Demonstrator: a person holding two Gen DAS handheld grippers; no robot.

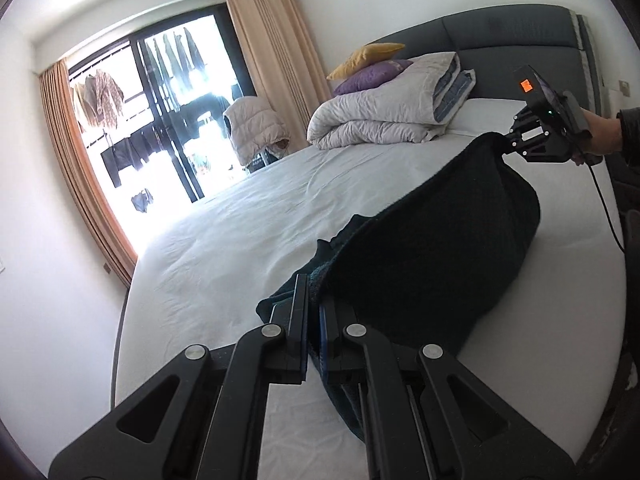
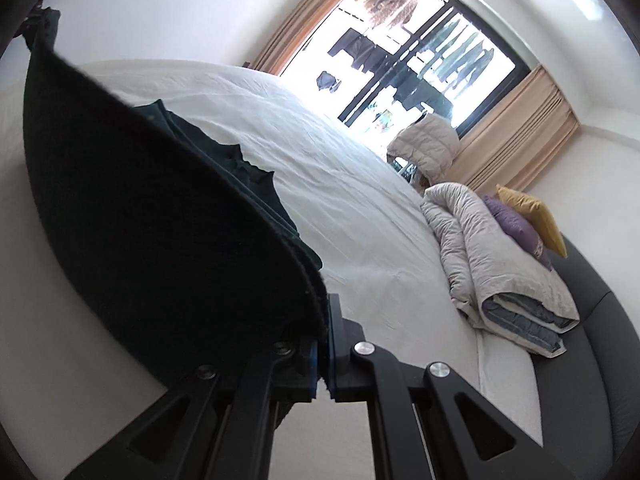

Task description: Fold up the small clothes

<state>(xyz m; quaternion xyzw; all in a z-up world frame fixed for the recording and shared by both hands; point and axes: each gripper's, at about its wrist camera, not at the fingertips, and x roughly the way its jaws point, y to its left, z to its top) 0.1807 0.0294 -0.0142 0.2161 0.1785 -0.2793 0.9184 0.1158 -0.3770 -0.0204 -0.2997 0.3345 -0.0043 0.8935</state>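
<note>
A dark green cloth hangs stretched between the two claws above the white bed. The left claw is clamped on one corner of the cloth at the near edge of the bed, its fingers pressed together with the fabric pinched between them. The right claw, held by a hand at the far right, is clamped on the other top corner; in its own view that claw grips the cloth's edge, and the cloth sweeps away to the left. The cloth's lower part sags onto the bed between the claws. A folded duvet and pillows lie far off by the headboard.
</note>
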